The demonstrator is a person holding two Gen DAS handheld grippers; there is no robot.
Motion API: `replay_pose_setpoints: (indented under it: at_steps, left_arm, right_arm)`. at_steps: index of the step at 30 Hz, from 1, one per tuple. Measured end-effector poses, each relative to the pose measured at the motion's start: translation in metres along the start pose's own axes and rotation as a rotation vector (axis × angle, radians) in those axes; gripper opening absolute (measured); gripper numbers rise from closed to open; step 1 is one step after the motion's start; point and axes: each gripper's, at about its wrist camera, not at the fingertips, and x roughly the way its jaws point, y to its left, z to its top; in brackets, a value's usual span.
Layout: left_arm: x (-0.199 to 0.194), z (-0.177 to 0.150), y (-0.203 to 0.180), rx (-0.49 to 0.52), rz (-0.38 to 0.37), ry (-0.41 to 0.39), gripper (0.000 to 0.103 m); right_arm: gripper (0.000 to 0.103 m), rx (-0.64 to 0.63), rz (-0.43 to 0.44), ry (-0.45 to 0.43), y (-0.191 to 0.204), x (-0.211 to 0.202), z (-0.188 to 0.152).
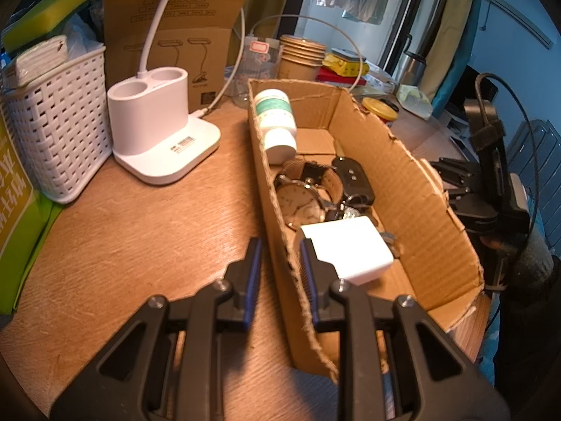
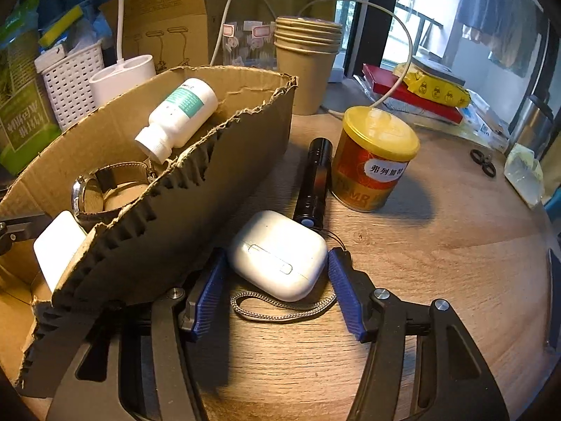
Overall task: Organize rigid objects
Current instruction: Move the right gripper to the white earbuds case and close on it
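Note:
A torn cardboard box [image 1: 403,182] [image 2: 168,224] on the wooden table holds a white pill bottle [image 1: 275,122] [image 2: 178,115], a wristwatch [image 1: 301,196] [image 2: 105,186], a black key fob [image 1: 352,175] and a white charger [image 1: 350,249] [image 2: 58,242]. My left gripper [image 1: 280,270] straddles the box's near wall, its fingers a little apart on either side of it. My right gripper [image 2: 275,280] is open around a white earbuds case [image 2: 278,254] lying on the table beside the box. A black flashlight [image 2: 313,182] and a yellow-lidded tin [image 2: 375,158] [image 1: 379,108] stand just beyond it.
A white lamp base [image 1: 157,129], a white woven basket [image 1: 59,122], stacked paper cups [image 2: 308,59] [image 1: 301,56], cables, red and yellow packets [image 2: 424,87] and small scissors [image 2: 483,163] crowd the table's back. The right gripper also shows in the left wrist view [image 1: 491,189].

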Motion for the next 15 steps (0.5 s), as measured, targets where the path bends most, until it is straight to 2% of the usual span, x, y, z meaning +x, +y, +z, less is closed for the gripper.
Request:
replay_pose_setpoints:
  at_steps: [15]
  left_arm:
    - [0.0,0.0,0.0,-0.001,-0.001,0.0,0.023]
  right_arm:
    - [0.062,0.041,-0.001,-0.039,-0.004,-0.013,-0.004]
